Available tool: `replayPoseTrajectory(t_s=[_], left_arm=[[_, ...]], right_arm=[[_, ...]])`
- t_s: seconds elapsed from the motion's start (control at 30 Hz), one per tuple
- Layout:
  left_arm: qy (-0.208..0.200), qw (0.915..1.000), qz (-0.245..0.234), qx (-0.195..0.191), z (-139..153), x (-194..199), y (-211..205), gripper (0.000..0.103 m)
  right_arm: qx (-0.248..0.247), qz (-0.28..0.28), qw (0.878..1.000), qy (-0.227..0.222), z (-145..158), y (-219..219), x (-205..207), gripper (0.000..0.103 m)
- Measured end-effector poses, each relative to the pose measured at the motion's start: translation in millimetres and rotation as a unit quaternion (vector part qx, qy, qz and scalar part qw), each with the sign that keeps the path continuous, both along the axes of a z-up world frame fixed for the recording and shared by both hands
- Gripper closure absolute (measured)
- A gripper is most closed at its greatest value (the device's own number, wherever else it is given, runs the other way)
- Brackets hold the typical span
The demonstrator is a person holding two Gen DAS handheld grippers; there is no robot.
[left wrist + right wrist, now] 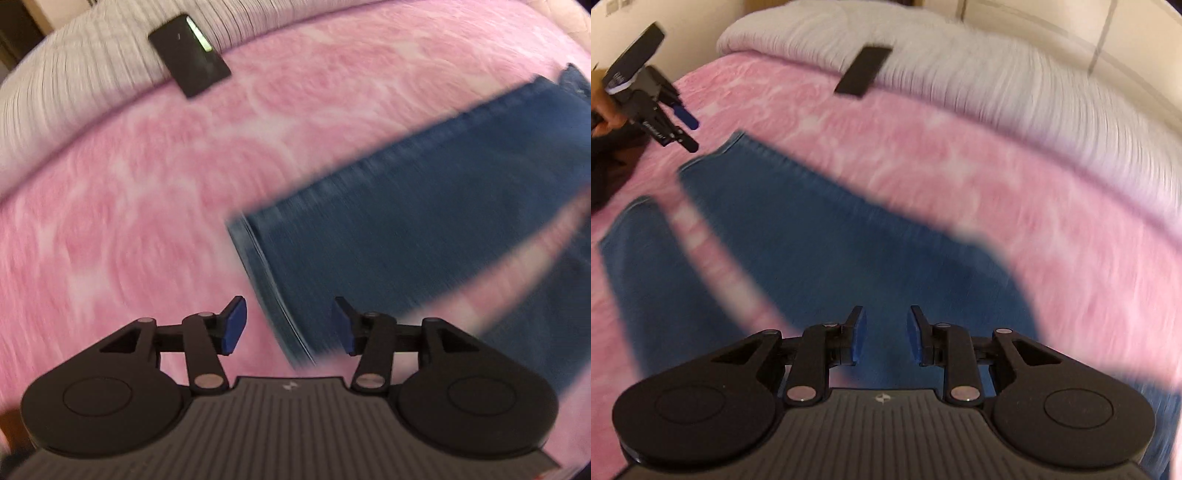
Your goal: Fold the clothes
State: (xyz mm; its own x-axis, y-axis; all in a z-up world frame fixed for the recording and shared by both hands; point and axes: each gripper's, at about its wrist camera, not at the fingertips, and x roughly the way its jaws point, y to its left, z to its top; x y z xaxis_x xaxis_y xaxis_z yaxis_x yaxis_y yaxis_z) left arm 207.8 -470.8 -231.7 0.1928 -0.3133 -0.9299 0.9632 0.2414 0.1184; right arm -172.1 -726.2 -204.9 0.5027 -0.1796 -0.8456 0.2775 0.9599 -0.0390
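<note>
On the bed: I see a pair of blue jeans (pixel 820 236) spread flat on the pink blanket (pixel 129 192), legs apart with a pink strip showing between them.
Left gripper (pixel 288 325): my jaws stand spread with nothing between the blue pads; the hem of one jeans leg lies just beyond them at about 1 o'clock, not pinched.
Right gripper (pixel 884 334): jaws apart by a narrower gap, empty; the denim lies under them, near where the two legs join.
Left gripper from the right wrist view: it sits at 10 o'clock, off the leg ends, held by a hand (pixel 607 114).
Why so placed: I judge one tool is at the hems and one at the waist end so the garment can be taken at both ends for a lengthwise fold.
Other things: a dark flat device (pixel 189 55) rests at 11 o'clock on the seam between the blanket and the grey ribbed bedding (pixel 979 74), well apart from the jeans.
Picture quality: both views are smeared, so fine creases cannot be read.
Task state: no fold yet shows in the jeans.
</note>
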Motion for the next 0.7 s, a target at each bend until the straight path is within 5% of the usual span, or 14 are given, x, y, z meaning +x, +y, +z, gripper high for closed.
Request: replayPoseTrajectory(t_s=[0.1, 0.33, 0.4, 0.53, 0.7], left_arm=[[0.056, 0.9979, 0.032, 0.003, -7, -23, 39, 0.038], [0.152, 0.9816, 0.115, -0.001, -41, -56, 96, 0.036], [0.171, 0.9759, 0.135, -0.012, -48, -63, 101, 0.042], [0.184, 0.9692, 0.162, -0.023, -47, -75, 108, 0.087], [0.202, 0.9664, 0.158, -0.016, -13, -94, 138, 0.088]], right_arm=[[0.036, -0.017, 0.999, 0.014, 1, 38, -36, 0.065], [0.100, -0.071, 0.991, 0.052, -2, 92, -92, 0.051], [0.106, -0.100, 0.988, 0.051, -1, 96, -102, 0.048], [0.125, -0.200, 0.971, 0.045, -2, 94, -132, 0.043], [0.143, -0.318, 0.936, 0.034, -1, 85, -180, 0.042]])
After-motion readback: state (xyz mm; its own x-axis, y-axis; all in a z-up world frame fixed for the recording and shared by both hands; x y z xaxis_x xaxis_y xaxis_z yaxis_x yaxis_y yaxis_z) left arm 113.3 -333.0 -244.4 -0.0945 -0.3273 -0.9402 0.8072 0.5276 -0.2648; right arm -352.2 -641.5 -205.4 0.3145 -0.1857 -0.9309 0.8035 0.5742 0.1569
